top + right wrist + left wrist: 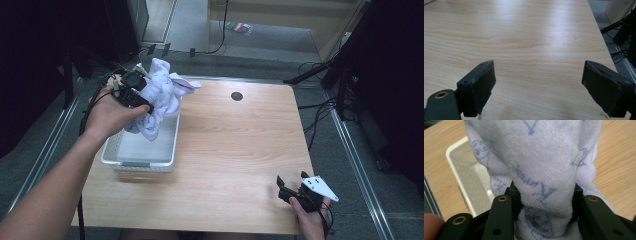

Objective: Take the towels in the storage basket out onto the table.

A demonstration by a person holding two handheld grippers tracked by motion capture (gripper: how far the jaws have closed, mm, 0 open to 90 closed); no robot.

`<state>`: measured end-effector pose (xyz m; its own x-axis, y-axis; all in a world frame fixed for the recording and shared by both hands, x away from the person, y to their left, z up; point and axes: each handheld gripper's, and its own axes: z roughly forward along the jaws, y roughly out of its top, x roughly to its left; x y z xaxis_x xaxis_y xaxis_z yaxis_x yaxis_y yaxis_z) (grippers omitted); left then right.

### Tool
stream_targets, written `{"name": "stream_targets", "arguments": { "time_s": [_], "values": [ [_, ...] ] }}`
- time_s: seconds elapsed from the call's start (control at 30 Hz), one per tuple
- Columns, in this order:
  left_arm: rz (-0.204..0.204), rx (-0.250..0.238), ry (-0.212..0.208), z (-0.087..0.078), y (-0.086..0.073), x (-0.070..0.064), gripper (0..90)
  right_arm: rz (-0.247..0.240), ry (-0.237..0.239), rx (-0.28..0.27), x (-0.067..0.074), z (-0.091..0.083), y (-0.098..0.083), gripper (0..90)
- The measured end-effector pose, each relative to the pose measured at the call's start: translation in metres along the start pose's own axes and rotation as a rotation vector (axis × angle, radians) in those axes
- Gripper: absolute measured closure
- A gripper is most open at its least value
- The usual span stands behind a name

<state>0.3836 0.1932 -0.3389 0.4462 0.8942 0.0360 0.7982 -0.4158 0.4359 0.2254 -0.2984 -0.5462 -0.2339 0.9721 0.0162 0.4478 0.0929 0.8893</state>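
Observation:
A pale lilac towel with blue print [159, 95] hangs bunched above the white perforated basket [141, 161] at the table's left. My left gripper [136, 94] is shut on the towel [544, 170]; in the left gripper view the cloth is pinched between both black jaws and the basket [465, 177] lies below at the left. My right gripper [292, 184] rests near the table's front right corner. In the right gripper view it [537, 83] stands open, with bare wood between its pads [482, 83].
A dark round grommet [237, 96] sits in the tabletop at the back. The wooden table [235, 145] ends at its right edge close to my right gripper. Cables and black stand legs [325, 75] lie on the floor behind and to the right.

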Motion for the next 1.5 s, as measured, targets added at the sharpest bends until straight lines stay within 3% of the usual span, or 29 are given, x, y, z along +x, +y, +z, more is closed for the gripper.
{"name": "stream_targets", "arguments": {
  "time_s": [0.3, 0.87, 1.07, 1.13, 1.23, 1.5],
  "values": [
    [0.042, -0.005, -0.029, 0.008, 0.019, -0.029, 61.0, -0.006, 0.001, -0.003, 0.000, 0.000, 0.000, 12.2],
    [0.126, 0.016, -0.098, 0.048, 0.044, -0.094, 60.7, -0.035, -0.021, -0.017, 0.003, -0.002, -0.001, 12.3],
    [0.149, 0.026, -0.114, 0.058, 0.047, -0.108, 60.6, -0.030, -0.018, -0.018, 0.003, -0.002, -0.001, 12.3],
    [0.133, 0.023, -0.122, 0.066, 0.047, -0.114, 60.5, -0.029, -0.020, -0.016, 0.003, -0.001, -0.001, 12.3],
    [0.141, 0.031, -0.121, 0.071, 0.046, -0.118, 60.3, -0.032, -0.025, -0.015, 0.003, -0.001, -0.001, 12.9],
    [0.155, 0.058, -0.165, 0.099, 0.044, -0.141, 59.9, -0.040, -0.033, -0.015, 0.004, -0.001, -0.001, 12.9]
  ]
}}
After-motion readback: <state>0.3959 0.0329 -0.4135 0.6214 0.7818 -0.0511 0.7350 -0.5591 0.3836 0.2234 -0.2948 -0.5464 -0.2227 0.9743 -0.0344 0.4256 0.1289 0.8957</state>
